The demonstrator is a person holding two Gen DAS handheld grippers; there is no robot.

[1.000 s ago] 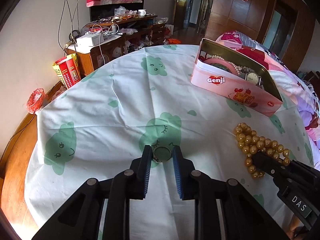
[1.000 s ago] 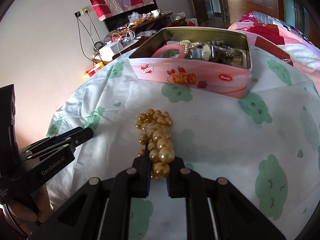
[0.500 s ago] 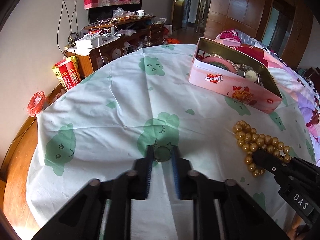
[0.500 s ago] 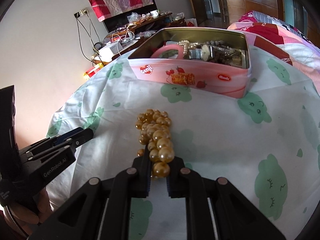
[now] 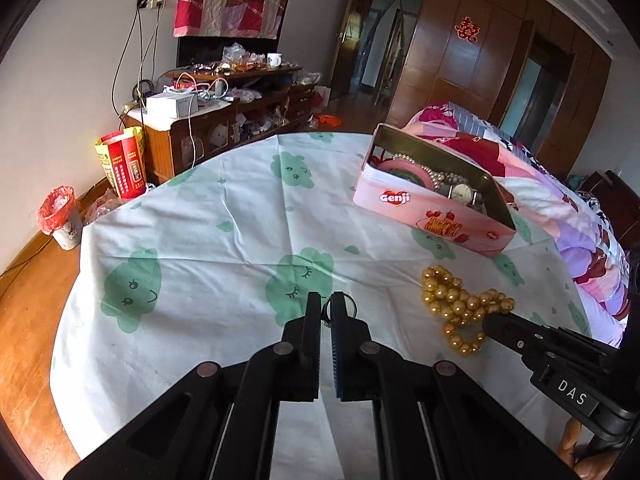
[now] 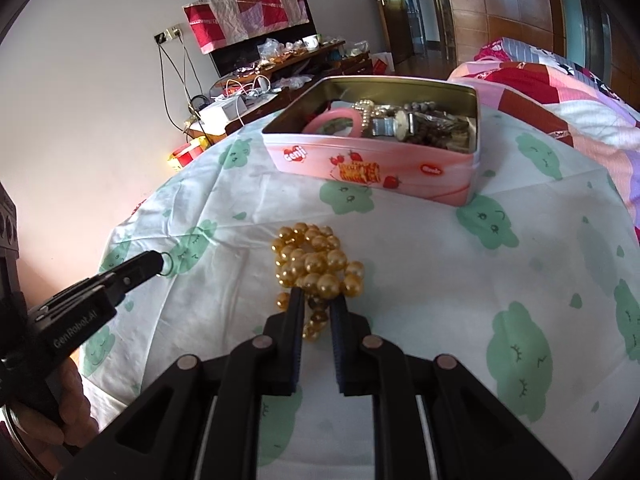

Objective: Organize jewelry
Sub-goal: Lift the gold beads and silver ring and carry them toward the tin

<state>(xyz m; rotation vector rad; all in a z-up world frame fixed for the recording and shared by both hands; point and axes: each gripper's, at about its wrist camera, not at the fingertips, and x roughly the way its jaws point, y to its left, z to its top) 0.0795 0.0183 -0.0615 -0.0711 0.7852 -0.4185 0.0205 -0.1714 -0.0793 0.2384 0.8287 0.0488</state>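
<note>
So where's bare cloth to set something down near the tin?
Free: the cloud-print cloth left of the pink Genji tin, and right of the gold bead string. Crowded: inside the tin, and around the beads.

Readable words on the tin and the two grippers

The pink rectangular metal tin [image 5: 434,216] carries "Genji" in white on a red heart; a smaller red oval label is too small to read. The black right gripper [image 5: 490,322] bears a "DAS" tag, the black left gripper [image 6: 160,260] "GenRobot.AI". A red double-happiness sign [image 5: 467,29] hangs on the brown wooden wardrobe.

Red bag [image 5: 122,162], cluttered wooden cabinet [image 5: 224,120]
</note>
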